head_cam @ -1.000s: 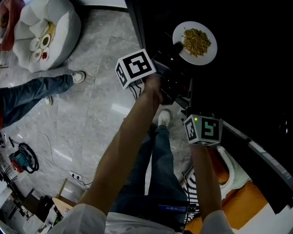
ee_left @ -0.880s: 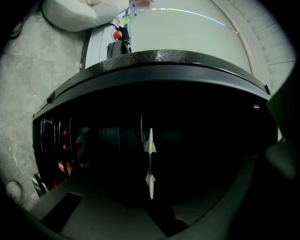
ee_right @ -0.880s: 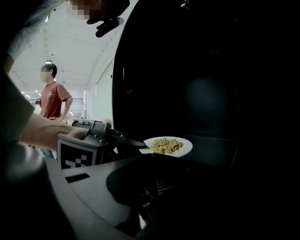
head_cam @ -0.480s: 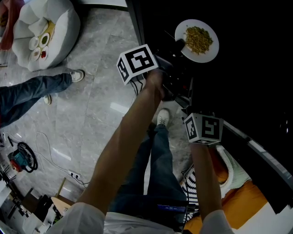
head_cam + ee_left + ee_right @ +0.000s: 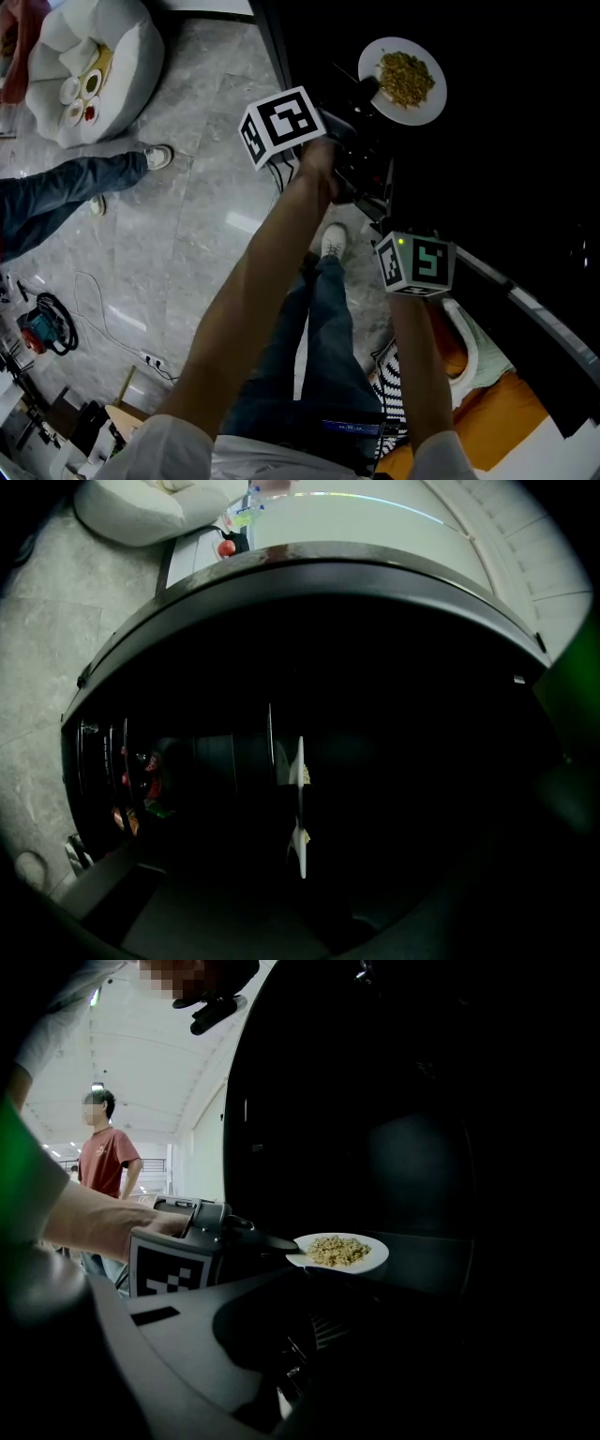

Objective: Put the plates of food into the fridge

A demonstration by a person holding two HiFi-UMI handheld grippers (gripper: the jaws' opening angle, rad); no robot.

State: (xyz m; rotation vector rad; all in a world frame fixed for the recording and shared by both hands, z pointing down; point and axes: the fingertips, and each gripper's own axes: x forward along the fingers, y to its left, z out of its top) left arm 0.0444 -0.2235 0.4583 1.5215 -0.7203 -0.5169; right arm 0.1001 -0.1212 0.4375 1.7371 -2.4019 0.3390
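Observation:
A white plate (image 5: 403, 80) of yellowish rice-like food hangs inside the dark fridge (image 5: 506, 159). My left gripper (image 5: 364, 92) is shut on its near rim, below the marker cube (image 5: 279, 129). The left gripper view shows the plate (image 5: 300, 847) edge-on between dark jaws. From the right gripper view, the plate (image 5: 341, 1252) and the left gripper (image 5: 272, 1241) appear level at the fridge opening. The right gripper's marker cube (image 5: 417, 264) hovers lower, near the fridge's front edge. Its jaws are lost in the dark.
A person in jeans (image 5: 66, 192) stands on the marble floor at left. A white beanbag (image 5: 122, 56) holds small dishes. Cables and a tool (image 5: 45, 328) lie on the floor. Door shelves hold packets (image 5: 131, 785). Another person in a red shirt (image 5: 103, 1162) stands behind.
My left gripper has carried the plate slightly farther into the fridge. The right gripper has stayed where it was.

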